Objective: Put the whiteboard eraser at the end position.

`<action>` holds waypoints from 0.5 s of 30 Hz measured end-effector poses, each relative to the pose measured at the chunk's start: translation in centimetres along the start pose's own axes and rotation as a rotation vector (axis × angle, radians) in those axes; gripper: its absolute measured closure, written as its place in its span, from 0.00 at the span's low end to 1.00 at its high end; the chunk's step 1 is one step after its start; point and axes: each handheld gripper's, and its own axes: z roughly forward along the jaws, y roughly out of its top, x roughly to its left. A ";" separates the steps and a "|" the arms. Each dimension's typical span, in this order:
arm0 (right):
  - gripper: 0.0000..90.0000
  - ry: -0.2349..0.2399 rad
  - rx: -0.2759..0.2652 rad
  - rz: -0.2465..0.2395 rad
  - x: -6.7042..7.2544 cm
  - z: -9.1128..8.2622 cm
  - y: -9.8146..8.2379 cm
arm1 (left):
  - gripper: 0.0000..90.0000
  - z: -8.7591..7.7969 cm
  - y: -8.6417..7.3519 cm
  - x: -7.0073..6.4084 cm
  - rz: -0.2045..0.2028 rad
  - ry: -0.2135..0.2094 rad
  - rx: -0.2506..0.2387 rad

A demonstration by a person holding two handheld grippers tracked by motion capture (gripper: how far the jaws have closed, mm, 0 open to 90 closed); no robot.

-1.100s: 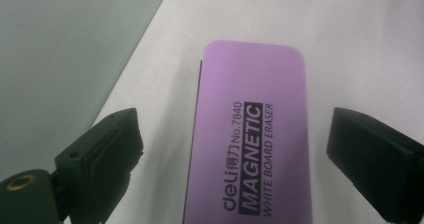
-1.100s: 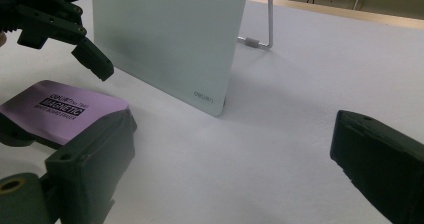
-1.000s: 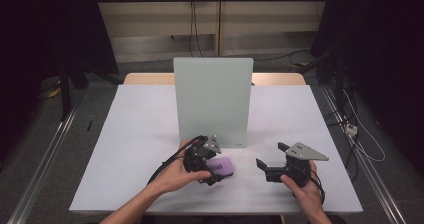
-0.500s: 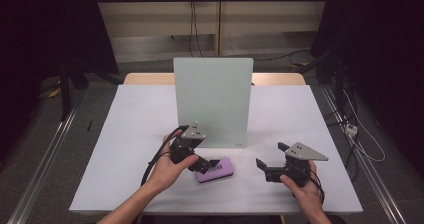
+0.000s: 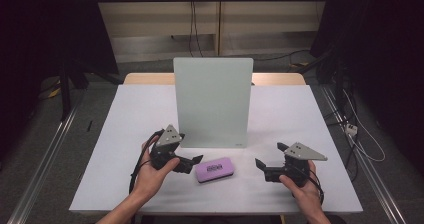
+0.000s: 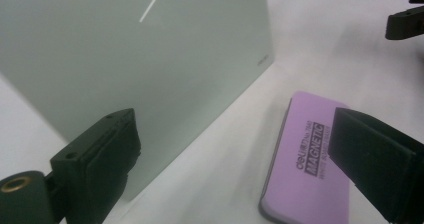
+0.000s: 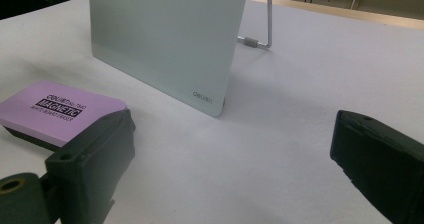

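nearest the person, both hands sit low on the white table. the left gripper has its jaws spread wide with nothing between them, tips just beside the purple magnetic eraser, which lies flat on the table between the two tools and in front of the board. the right gripper is likewise wide apart and empty, resting well apart from the eraser. behind stands the glass whiteboard, upright on its wire stand; i can see one short stroke high on its face. i'd judge the wiping isn't finished: the eraser is down, not in hand, and needs gripping. no containers are on the table.
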 end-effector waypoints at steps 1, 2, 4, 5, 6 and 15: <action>0.05 -0.001 0.000 0.001 0.0 0.0 0.0 | 0.07 -0.3 -0.2 0.1 -0.003 0.010 -0.006; 0.05 -0.002 0.000 0.002 0.0 0.0 0.0 | 0.07 -0.7 -0.4 0.3 -0.005 0.022 -0.005; 0.05 -0.003 0.002 0.001 0.0 0.0 0.0 | 0.07 -1.4 -1.0 0.6 -0.034 0.031 -0.021; 0.05 -0.003 0.002 0.000 0.0 0.0 0.0 | 0.07 -1.7 -1.2 0.7 -0.051 0.038 -0.028; 0.05 -0.004 0.003 -0.001 0.0 0.0 0.0 | 0.07 -2.1 -1.5 0.9 -0.060 0.046 -0.032; 0.05 -0.008 0.004 0.005 0.0 0.0 0.0 | 0.07 -5.0 -3.8 1.3 -0.120 0.088 -0.047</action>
